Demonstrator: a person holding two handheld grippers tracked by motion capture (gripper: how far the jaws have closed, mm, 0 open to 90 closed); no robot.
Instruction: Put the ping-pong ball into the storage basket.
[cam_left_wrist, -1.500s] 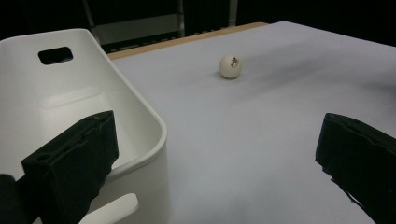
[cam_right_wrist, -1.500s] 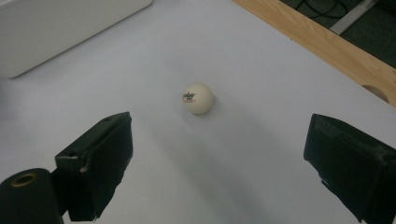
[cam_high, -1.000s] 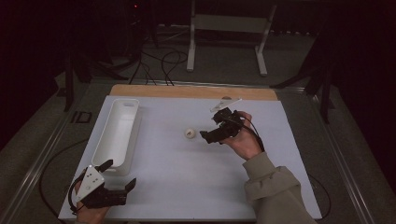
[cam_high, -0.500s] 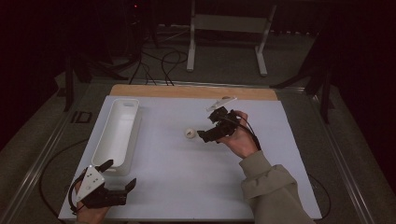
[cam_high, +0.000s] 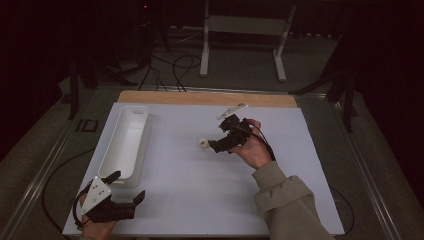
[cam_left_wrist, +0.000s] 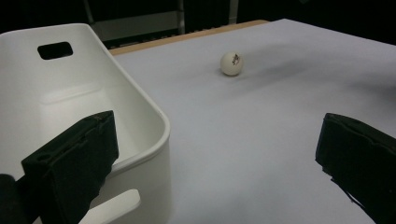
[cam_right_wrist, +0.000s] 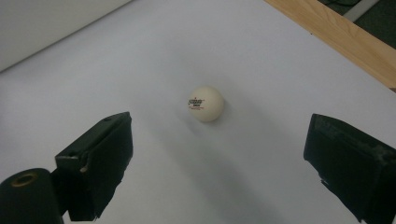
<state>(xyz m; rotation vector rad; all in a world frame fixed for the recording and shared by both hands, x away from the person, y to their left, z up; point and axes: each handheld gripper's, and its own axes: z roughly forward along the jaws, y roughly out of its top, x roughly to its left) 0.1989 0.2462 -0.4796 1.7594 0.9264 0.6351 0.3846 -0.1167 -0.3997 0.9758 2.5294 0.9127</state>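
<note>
While nearer, right gripper (cam_high: 212, 146) beside ball (cam_high: 202, 143).

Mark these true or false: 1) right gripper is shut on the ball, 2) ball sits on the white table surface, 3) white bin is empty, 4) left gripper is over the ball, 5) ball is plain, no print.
1) False. The right gripper is open, its fingers apart and short of the ping-pong ball.
2) True. It rests on the white table surface.
3) True, as far as the white bin shows inside.
4) False. The left gripper is at the table's near left corner, by the bin's near end.
5) False. The ball bears a small printed logo.
</note>
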